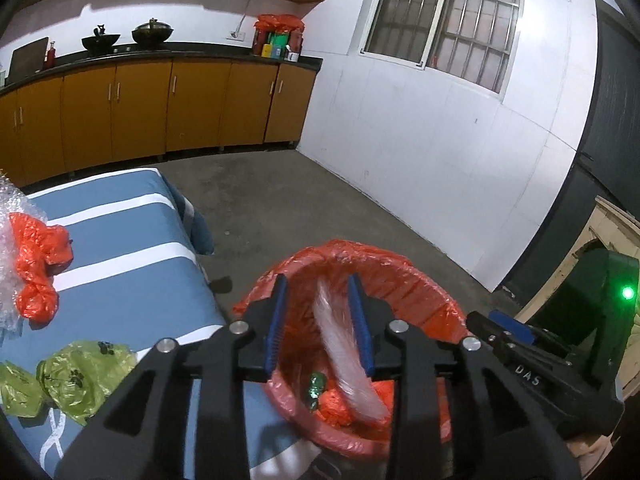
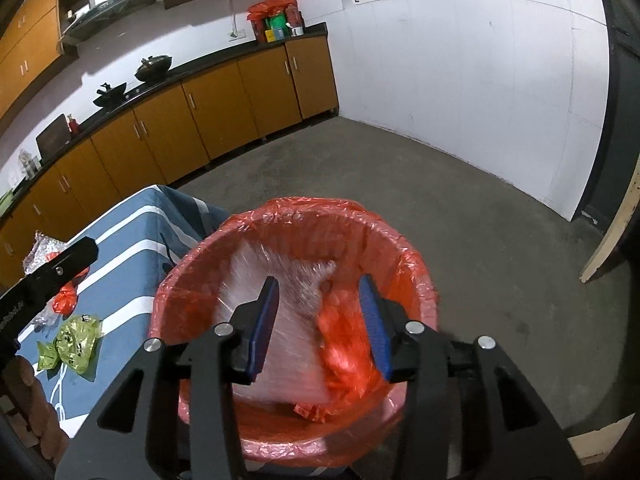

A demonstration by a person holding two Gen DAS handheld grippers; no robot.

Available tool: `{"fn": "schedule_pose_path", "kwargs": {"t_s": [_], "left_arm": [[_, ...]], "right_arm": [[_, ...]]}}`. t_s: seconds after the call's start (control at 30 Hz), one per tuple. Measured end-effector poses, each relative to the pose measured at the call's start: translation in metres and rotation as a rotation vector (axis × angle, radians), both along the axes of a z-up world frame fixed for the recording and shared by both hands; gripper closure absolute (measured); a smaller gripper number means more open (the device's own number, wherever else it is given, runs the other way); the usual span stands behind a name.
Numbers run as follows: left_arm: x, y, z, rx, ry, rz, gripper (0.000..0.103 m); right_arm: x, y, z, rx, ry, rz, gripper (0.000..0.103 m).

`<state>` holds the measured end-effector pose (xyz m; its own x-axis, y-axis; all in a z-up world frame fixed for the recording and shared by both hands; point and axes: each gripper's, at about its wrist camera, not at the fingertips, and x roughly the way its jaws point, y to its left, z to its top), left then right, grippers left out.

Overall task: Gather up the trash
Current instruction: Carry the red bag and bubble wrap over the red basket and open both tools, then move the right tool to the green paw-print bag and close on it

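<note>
A bin lined with a red plastic bag (image 1: 416,280) (image 2: 304,216) stands on the floor beside the blue striped table (image 1: 120,240) (image 2: 128,248). Both grippers hover over its mouth. My left gripper (image 1: 320,320) is open; a blurred clear plastic piece (image 1: 344,352) is in the air between its fingers, touching neither. My right gripper (image 2: 320,320) is open, with blurred clear film (image 2: 280,304) and a red bag piece (image 2: 344,344) below it inside the bin. A green wrapper (image 1: 316,388) lies in the bin. On the table remain a crumpled red bag (image 1: 38,264) (image 2: 66,300), green bags (image 1: 80,376) (image 2: 74,342) and bubble wrap (image 1: 8,232).
Wooden kitchen cabinets (image 1: 160,104) (image 2: 224,108) line the far wall, with pots and a red bag on the counter. Concrete floor (image 1: 304,200) runs to the white wall with a barred window (image 1: 448,16). A dark door (image 2: 616,128) is at right.
</note>
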<state>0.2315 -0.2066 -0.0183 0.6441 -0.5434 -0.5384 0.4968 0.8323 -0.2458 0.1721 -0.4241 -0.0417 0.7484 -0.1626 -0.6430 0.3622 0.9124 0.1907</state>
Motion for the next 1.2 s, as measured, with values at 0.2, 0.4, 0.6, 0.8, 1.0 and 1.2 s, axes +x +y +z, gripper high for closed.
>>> {"fn": "schedule_pose_path", "kwargs": {"t_s": [0.2, 0.4, 0.6, 0.8, 1.0, 1.2], "left_arm": [[-0.001, 0.015, -0.001, 0.01, -0.006, 0.036, 0.061], [0.0, 0.028, -0.004, 0.023, -0.001, 0.067, 0.059], [-0.002, 0.051, -0.003, 0.046, -0.019, 0.118, 0.058], [-0.006, 0.096, 0.001, 0.074, -0.059, 0.215, 0.053], [-0.022, 0.176, 0.001, 0.112, -0.102, 0.404, 0.046], [-0.041, 0.254, 0.001, 0.137, -0.103, 0.596, 0.042]], "right_arm": [[-0.001, 0.001, -0.001, 0.001, 0.009, -0.006, 0.06], [-0.001, 0.009, -0.001, -0.013, 0.009, 0.015, 0.06], [0.004, 0.026, 0.005, -0.05, 0.0, 0.052, 0.06], [0.016, 0.058, 0.013, -0.062, -0.023, 0.132, 0.06], [0.037, 0.119, 0.015, -0.059, -0.043, 0.284, 0.06], [0.059, 0.205, 0.007, -0.059, -0.041, 0.471, 0.06]]}}
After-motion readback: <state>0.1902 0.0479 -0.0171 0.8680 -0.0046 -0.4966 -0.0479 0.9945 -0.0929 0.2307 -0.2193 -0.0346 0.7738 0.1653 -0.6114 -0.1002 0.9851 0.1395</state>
